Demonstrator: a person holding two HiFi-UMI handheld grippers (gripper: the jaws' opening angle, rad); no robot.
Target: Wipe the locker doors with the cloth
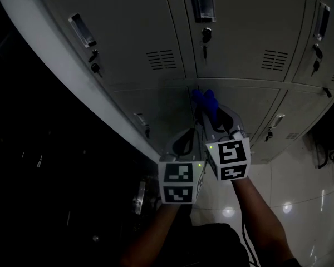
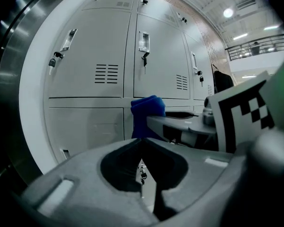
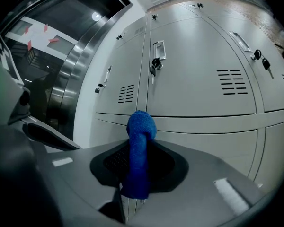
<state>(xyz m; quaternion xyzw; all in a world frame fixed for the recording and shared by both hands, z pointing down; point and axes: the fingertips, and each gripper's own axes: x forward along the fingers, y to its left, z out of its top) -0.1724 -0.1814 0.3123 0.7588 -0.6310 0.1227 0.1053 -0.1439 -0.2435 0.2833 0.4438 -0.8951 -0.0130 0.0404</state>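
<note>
Grey locker doors [image 1: 234,32] in two rows fill the head view, and they also face both gripper views [image 2: 90,60] [image 3: 199,79]. My right gripper [image 1: 212,115] is shut on a folded blue cloth [image 1: 206,101], which sticks out past its tips, close to the seam between upper and lower doors. In the right gripper view the cloth [image 3: 139,150] stands upright between the jaws. My left gripper [image 1: 189,135] is just left of the right one, shut and empty [image 2: 142,143]. From the left gripper view the cloth [image 2: 146,115] and right gripper [image 2: 180,124] show to the right.
Keys hang in the door locks [image 1: 205,36], with vent slots [image 1: 161,59] and recessed handles beside them. A white curved end panel [image 1: 50,54] and a steel column [image 3: 71,84] border the lockers on the left. Glossy floor tiles [image 1: 300,188] lie below.
</note>
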